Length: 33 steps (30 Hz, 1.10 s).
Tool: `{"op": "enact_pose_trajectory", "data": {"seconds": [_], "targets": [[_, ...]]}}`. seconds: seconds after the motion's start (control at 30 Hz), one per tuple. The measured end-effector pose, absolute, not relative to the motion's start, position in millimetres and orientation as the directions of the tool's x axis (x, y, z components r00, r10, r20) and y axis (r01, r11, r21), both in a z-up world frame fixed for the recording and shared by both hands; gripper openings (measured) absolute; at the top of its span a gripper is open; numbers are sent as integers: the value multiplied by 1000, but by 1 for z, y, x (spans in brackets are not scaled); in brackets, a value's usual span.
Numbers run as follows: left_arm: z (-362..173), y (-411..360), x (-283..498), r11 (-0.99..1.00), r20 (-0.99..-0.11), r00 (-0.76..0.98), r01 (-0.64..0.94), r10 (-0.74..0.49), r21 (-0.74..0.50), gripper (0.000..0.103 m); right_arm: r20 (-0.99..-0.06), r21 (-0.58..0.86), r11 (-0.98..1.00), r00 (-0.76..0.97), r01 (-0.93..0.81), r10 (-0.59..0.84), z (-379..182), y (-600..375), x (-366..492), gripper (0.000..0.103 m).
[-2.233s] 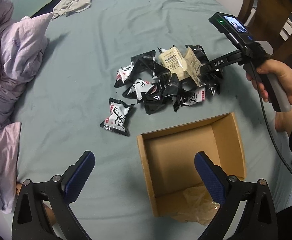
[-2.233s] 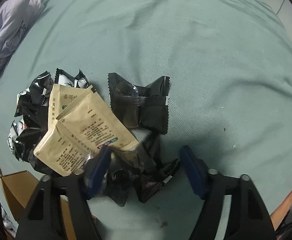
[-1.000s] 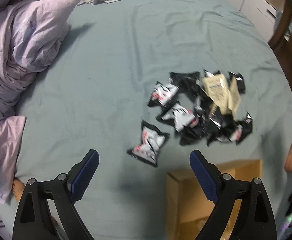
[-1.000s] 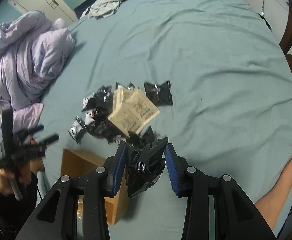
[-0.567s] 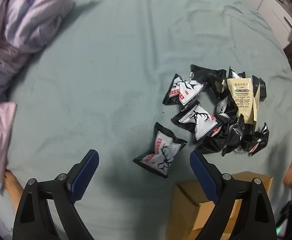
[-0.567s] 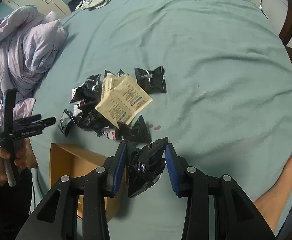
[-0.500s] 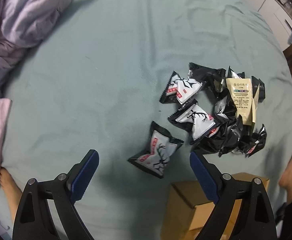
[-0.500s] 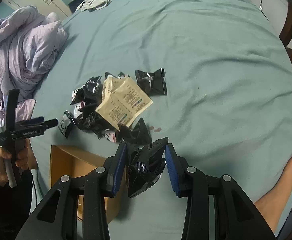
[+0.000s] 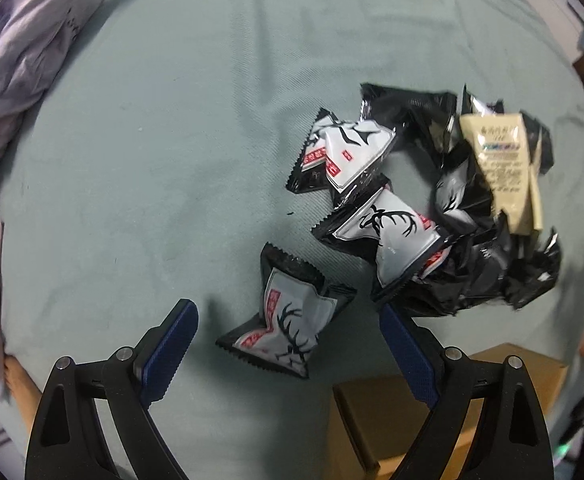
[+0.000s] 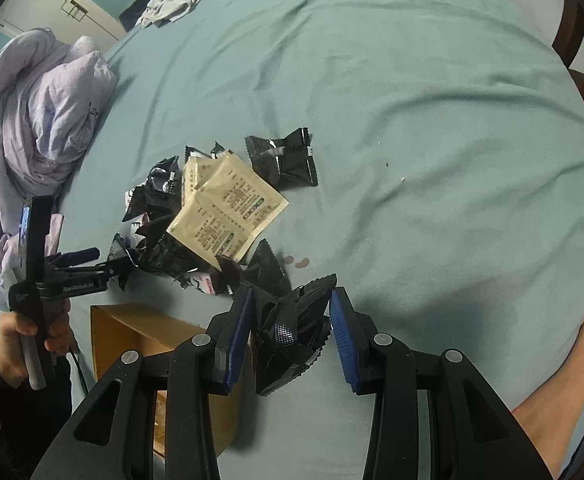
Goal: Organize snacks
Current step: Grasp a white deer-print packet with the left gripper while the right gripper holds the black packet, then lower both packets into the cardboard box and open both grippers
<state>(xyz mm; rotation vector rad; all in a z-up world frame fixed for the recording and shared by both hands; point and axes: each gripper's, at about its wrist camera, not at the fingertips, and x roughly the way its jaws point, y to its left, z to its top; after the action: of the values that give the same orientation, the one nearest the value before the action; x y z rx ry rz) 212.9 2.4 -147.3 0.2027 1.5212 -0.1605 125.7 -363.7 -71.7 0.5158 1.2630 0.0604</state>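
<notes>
While right tongs [image 10: 290, 330] clamp a crumpled black foil snack packet [image 10: 292, 340], left tongs [image 9: 288, 344], spread apart, straddle a white deer-print packet [image 9: 288, 328].

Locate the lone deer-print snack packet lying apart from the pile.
In the left wrist view, the deer-print packet lies on the teal sheet between the open left hand-held gripper fingers, beside the cardboard box.

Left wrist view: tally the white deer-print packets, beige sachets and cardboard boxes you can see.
White deer-print packets: 3
Beige sachets: 2 showing, overlapped
Cardboard boxes: 1
Total: 6, leaving out the crumpled black packets, too tangled to count.
</notes>
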Motion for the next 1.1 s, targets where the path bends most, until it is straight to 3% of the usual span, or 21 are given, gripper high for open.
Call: {"op": "enact_pose_trajectory", "data": {"seconds": [0.2, 0.23, 0.27, 0.3, 0.67, 0.93, 1.1], "targets": [[-176, 3, 207, 968, -998, -30, 244, 63, 54, 81, -901, 389, 890, 299, 237, 313, -78, -361, 129, 37], [-174, 4, 206, 970, -998, -19, 237, 56, 50, 72, -902, 388, 890, 298, 239, 313, -78, -360, 129, 37], [-171, 5, 206, 972, -999, -12, 230, 52, 48, 52, -902, 386, 890, 299, 241, 310, -77, -361, 128, 37], [-167, 6, 204, 973, -999, -3, 226, 44, 42, 47, -903, 384, 892, 302, 241, 307, -76, -361, 127, 37], [-81, 9, 170, 961, -974, 225, 263, 29, 89, 44, -893, 361, 899, 369, 247, 257, -24, -366, 96, 37], [-26, 4, 112, 934, -945, 279, 350, -170, -65, 44, -907, 320, 928, 346, 191, 241, 0, -338, 80, 37], [-10, -27, 80, 891, -937, 301, 454, -178, -24, 45, -916, 318, 937, 301, 142, 265, 6, -308, 75, 37]]}}
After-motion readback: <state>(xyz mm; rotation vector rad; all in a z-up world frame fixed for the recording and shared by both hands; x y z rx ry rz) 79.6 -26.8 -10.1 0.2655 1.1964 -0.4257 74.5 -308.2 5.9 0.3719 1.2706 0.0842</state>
